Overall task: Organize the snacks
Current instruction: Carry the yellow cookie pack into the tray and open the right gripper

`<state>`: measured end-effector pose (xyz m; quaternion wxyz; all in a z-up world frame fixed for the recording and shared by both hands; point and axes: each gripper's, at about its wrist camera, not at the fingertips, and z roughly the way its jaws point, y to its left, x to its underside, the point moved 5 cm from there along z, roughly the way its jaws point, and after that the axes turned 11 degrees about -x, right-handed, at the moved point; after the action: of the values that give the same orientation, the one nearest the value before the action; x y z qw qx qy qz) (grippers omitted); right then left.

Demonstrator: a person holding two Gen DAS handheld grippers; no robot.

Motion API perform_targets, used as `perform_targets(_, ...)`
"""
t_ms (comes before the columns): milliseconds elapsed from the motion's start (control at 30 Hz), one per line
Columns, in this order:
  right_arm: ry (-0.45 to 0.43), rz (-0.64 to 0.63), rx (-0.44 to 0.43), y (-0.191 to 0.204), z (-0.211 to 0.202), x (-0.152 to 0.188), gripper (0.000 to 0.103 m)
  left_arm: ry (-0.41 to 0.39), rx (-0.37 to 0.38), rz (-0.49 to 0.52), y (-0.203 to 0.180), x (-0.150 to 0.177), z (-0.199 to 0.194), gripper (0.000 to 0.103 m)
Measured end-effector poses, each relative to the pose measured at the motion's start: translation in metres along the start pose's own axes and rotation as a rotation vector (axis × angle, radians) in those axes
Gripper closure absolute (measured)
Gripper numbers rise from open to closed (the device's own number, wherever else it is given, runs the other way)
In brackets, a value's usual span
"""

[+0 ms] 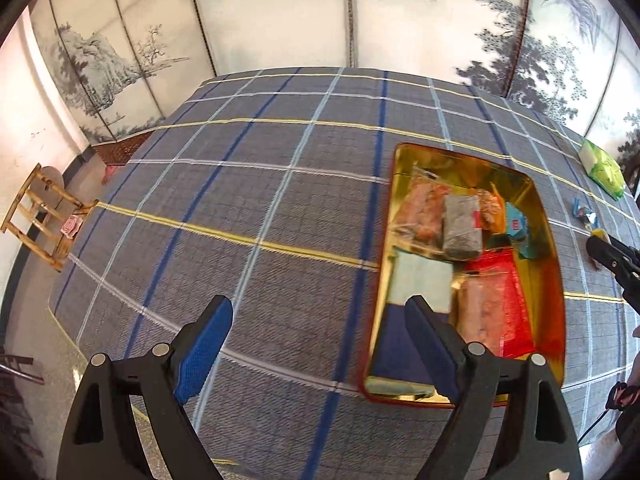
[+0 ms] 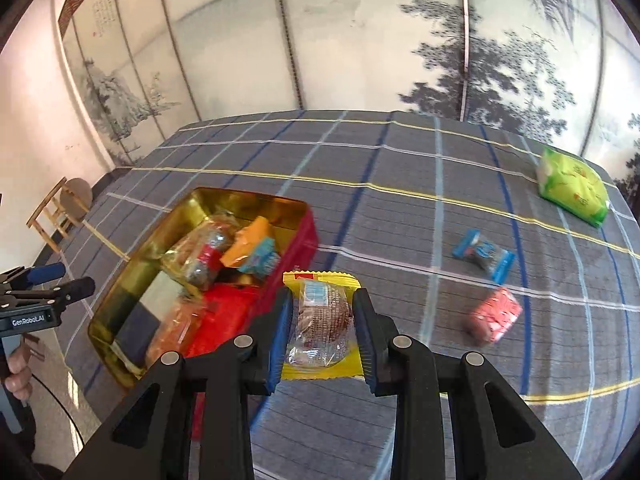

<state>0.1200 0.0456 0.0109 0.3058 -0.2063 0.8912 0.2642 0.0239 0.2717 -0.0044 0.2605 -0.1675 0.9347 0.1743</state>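
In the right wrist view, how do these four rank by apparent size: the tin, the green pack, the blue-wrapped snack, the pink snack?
1. Tin: largest.
2. Green pack.
3. Blue-wrapped snack and pink snack: they look alike, and the pink one is blurred and nearer the camera, so I do not rank them.

Plaid-clothed table (image 2: 360,168) bears tin (image 2: 296,236), green pack (image 2: 572,188), blue snack (image 2: 484,254), pink snack (image 2: 496,314).

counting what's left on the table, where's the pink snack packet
In the right wrist view the pink snack packet lies on the checked cloth to the right of the gripper, just below the blue packet.
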Motion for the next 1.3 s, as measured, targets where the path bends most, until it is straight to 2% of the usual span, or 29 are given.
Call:
perform_targets(167,0.048,-0.066,-0.043,0.035,0.035,-0.009,0.071,0.025,-0.042,-0.025,0.018,0.005,0.009,0.017)
perform_targets(333,0.103,-0.085,-0.046,0.050,0.061,-0.013,0.071,0.043,-0.051,-0.028,0.026,0.010,0.016,0.017)
perform_targets(767,0.173,-0.091,-0.024,0.051,0.095,-0.012,0.070,0.073,-0.028,-0.034,0.027,0.016,0.026,0.017)
perform_targets(900,0.175,-0.103,-0.019,0.054,0.095,-0.012,0.069,0.082,-0.025,-0.038,0.028,0.017,0.028,0.017)
perform_targets(967,0.168,-0.099,-0.024,0.055,0.093,-0.012,0.064,0.086,-0.023,-0.039,0.028,0.018,0.029,0.017)
perform_targets(1000,0.160,-0.095,-0.023,0.055,0.091,-0.013,0.059,0.086,-0.025,-0.039,0.028,0.018,0.029,0.017)
perform_targets(1067,0.141,-0.084,-0.032,0.055,0.085,-0.015,0.054,0.088,-0.023,-0.035,0.027,0.018,0.029,0.017)
perform_targets(1300,0.052,-0.061,-0.041,0.054,0.049,-0.027,0.050,0.091,-0.007,-0.044,0.026,0.019,0.029,0.017)
